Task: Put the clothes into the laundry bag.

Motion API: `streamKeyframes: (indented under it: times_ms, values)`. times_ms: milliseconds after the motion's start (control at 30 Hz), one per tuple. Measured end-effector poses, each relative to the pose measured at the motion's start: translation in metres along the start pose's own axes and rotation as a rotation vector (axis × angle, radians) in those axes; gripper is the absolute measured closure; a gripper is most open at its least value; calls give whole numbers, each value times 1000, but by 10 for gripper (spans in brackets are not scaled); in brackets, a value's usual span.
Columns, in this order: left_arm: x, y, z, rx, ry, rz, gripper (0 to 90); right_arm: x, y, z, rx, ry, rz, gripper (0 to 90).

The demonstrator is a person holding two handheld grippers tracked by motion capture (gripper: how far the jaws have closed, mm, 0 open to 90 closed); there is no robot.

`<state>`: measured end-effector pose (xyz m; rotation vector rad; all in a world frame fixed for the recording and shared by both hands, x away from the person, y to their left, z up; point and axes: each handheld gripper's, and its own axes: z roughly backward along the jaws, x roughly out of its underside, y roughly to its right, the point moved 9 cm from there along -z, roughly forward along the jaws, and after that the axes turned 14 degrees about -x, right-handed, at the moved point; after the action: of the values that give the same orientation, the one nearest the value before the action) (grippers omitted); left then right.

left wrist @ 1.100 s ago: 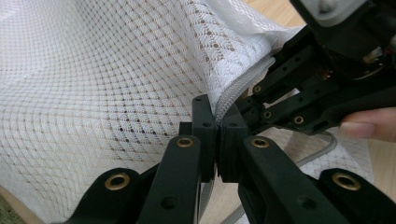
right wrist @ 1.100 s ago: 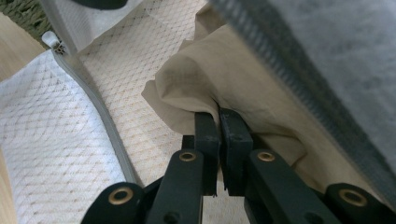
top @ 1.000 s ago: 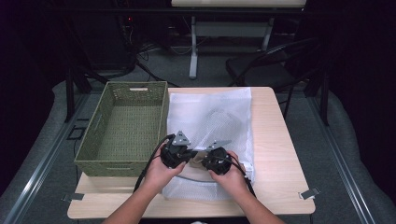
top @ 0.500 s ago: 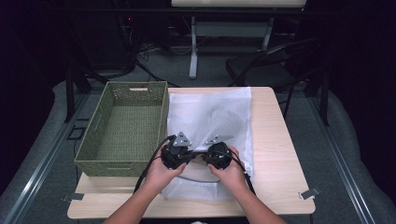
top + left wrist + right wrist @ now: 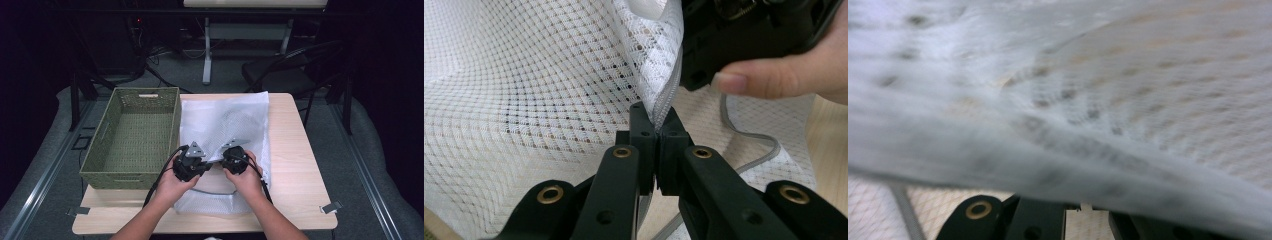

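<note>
Left gripper (image 5: 655,131) clenched on the mesh laundry bag (image 5: 227,120) zipper edge, right gripper (image 5: 235,159) pinching mesh too — a hard pull could tear it or slip free

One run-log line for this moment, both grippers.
left gripper: shut on mesh bag zipper edge | right gripper: shut, mesh draped over it, hold unclear | basket: left of bag

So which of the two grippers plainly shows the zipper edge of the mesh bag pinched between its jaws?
The left gripper: in its own view the jaws are shut on the mesh bag's zipper edge. The right gripper's view is blurred mesh, its jaw tips covered.
</note>
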<state>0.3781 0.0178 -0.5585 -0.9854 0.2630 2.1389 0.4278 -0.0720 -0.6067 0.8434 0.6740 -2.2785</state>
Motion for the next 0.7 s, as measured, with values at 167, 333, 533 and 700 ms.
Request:
streamKeyframes:
  times_ms: [167, 333, 533, 700]
  values:
    - [0, 0, -1, -1, -3, -5, 883, 1, 8, 1, 14, 4, -23, 872]
    - [1, -2, -1, -4, -6, -6, 883, 3, 6, 1, 14, -5, -13, 870]
    - [1, -1, -2, -8, -3, 4, 883, 3, 7, 0, 4, -5, -20, 868]
    - [1, -2, -2, -10, 1, 0, 883, 3, 5, -1, -4, 0, -27, 857]
